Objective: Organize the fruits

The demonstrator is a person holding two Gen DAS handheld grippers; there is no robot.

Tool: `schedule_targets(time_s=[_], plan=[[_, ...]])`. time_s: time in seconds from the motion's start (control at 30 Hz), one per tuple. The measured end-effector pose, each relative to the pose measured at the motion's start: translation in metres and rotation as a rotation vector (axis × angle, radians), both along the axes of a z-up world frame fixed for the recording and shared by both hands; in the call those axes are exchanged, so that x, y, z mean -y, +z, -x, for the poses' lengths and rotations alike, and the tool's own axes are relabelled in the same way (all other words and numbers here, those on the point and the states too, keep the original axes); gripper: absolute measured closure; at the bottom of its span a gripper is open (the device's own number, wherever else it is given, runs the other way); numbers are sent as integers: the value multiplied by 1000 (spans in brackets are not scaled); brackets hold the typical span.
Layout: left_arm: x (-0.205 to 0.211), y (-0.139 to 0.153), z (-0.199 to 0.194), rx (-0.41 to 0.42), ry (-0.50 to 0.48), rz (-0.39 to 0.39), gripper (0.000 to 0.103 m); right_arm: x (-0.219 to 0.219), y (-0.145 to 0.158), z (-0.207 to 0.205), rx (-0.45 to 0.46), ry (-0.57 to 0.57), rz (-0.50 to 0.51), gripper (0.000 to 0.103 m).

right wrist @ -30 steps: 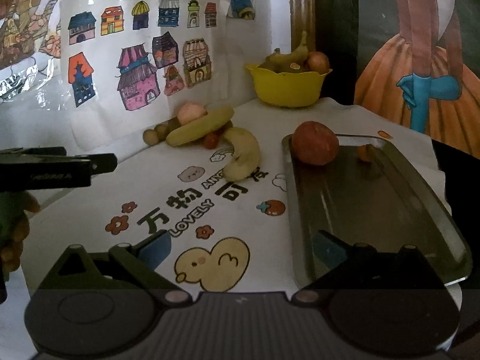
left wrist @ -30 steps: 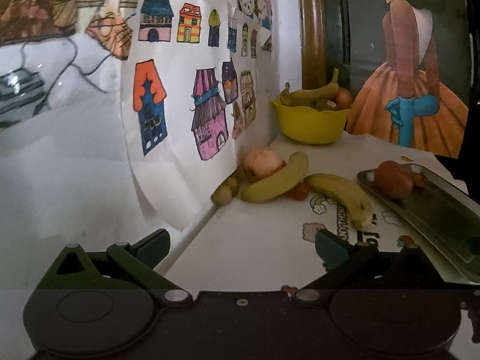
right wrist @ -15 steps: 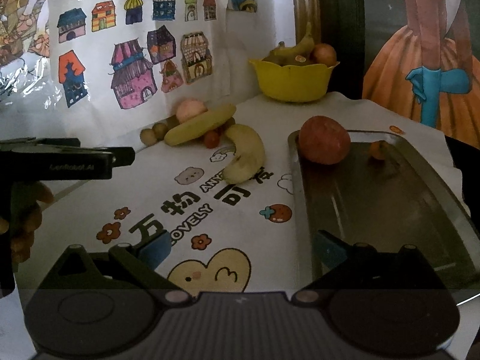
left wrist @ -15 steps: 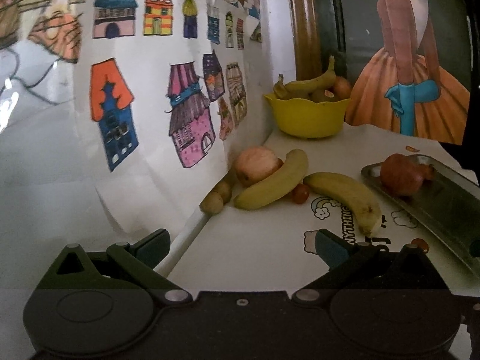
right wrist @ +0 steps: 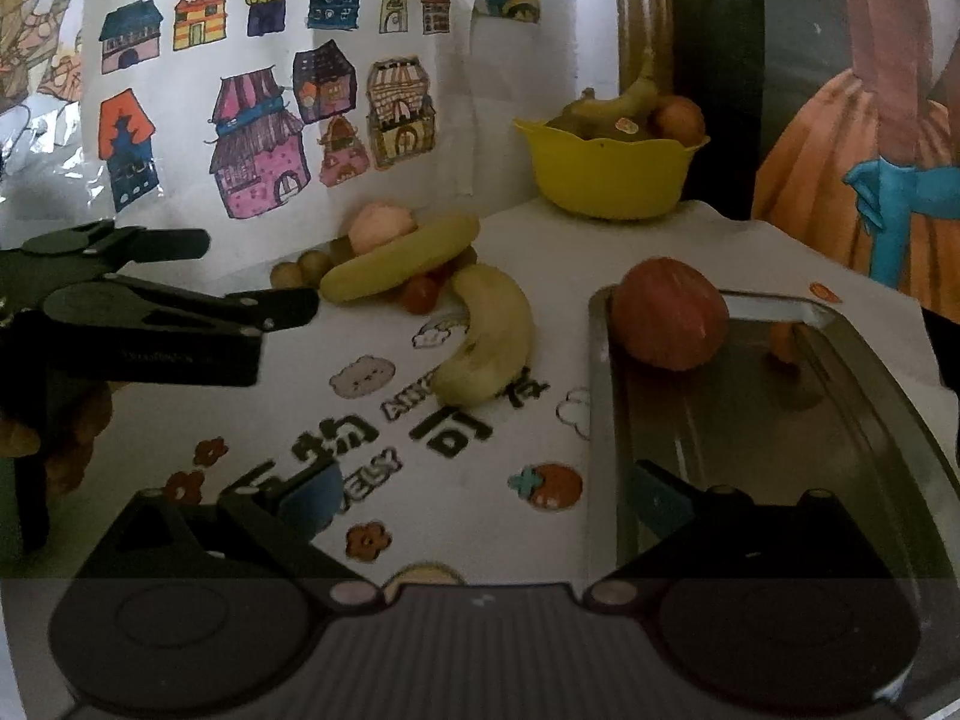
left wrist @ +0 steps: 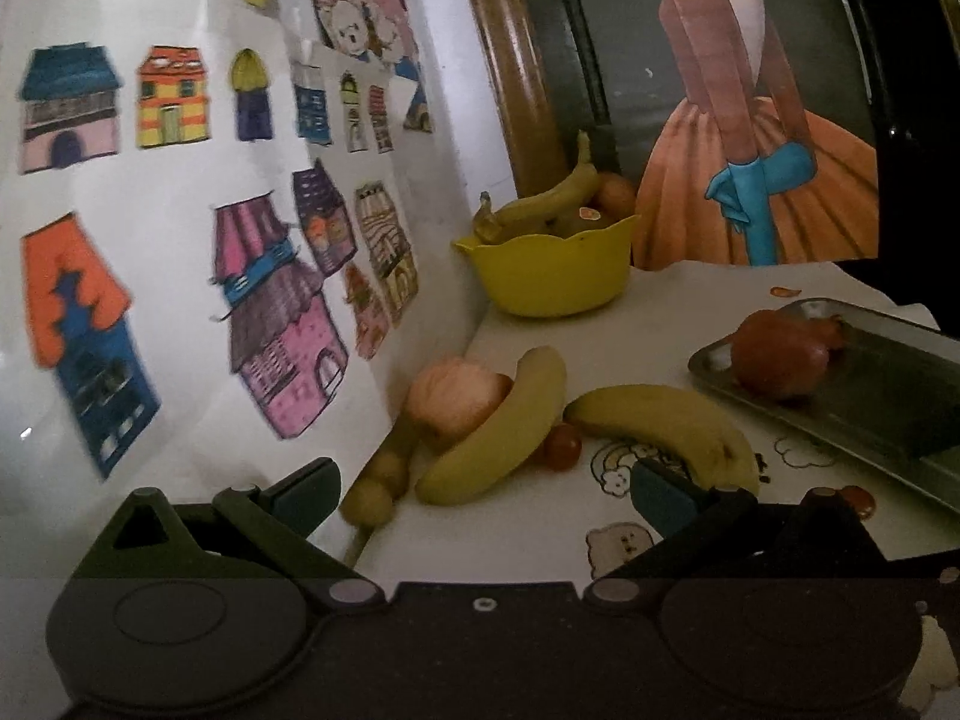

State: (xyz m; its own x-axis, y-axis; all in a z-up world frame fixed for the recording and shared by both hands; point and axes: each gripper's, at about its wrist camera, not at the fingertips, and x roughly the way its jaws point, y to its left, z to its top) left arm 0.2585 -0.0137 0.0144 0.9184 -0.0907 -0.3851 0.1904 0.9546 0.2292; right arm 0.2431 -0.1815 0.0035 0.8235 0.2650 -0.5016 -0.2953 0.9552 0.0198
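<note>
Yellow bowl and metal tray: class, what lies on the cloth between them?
Nothing; in the right wrist view the stretch of printed cloth between the yellow bowl and the metal tray is bare. The red apple sits inside the tray's near corner.

The metal tray (right wrist: 840,420) runs off the right edge, its small orange fruit (right wrist: 783,342) too dim to identify.

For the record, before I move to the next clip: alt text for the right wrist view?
The open right gripper hovers over a printed tablecloth and metal tray holding a red apple. Two bananas, a peach and small fruits lie beyond; a yellow bowl of fruit stands behind.
</note>
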Motion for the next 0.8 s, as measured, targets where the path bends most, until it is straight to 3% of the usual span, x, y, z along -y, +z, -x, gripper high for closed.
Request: schedule_targets(time_s=[0.43, 0.8], plan=[[11, -11, -59, -87, -14, 55, 1, -9, 2, -38, 35, 88, 47, 3], [13, -15, -87, -133, -39, 75, 13, -23, 7, -53, 41, 130, 80, 7]])
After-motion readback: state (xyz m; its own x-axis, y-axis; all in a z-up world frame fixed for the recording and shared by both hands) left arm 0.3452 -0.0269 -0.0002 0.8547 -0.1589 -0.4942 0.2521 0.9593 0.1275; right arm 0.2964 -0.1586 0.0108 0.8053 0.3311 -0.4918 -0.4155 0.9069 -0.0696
